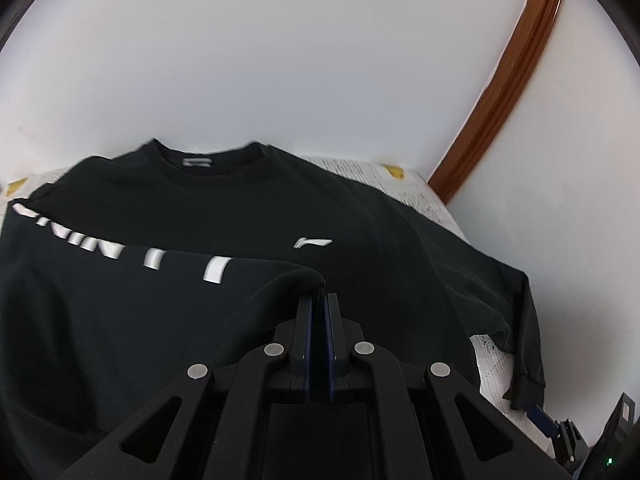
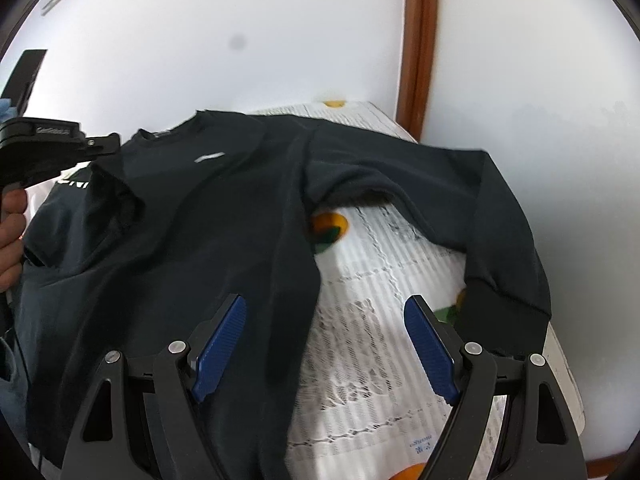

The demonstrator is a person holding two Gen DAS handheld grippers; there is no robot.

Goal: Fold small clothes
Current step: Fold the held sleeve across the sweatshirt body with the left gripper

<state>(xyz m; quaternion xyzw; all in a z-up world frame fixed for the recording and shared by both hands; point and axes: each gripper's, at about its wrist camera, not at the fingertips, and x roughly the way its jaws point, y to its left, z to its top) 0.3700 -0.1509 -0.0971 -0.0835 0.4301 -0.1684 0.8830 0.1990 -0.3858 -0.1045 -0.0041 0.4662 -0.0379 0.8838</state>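
Black long-sleeved sweatshirt (image 1: 224,208) lies face up on the bench (image 2: 372,320), which is covered with a white lace-pattern cloth with orange fruit prints; collar toward the white wall (image 1: 280,60), hem toward the cameras. White logo on the chest (image 1: 313,242), white lettering along the sleeve.

Left claw (image 1: 318,300): fingers together, clamped on a bunched fold of the black fabric, apparently the cuff end of the lettered sleeve, held over the chest just below the logo. In the right wrist view the left claw (image 2: 102,145) comes in from the left edge near the collar, with the person's hand (image 2: 12,236) on its handle.

Right claw (image 2: 326,344): blue pads wide apart, holding nothing. It hovers above the sweatshirt's side edge, one finger over the body fabric, the other over bare cloth. The other sleeve (image 2: 460,200) sprawls out to the side, bent at the elbow, cuff near the bench's edge.

Step in hand, as I judge it: first sleeve fold, the one sleeve being laid across the body. Early in the task; body not yet folded.

Next move likely calls for: left claw to lower and release the sleeve flat across the chest; right claw to reach for the outstretched sleeve near its cuff, pinch it, carry it inward over the body. Watch the cuff by the bench's edge; it may slip off.
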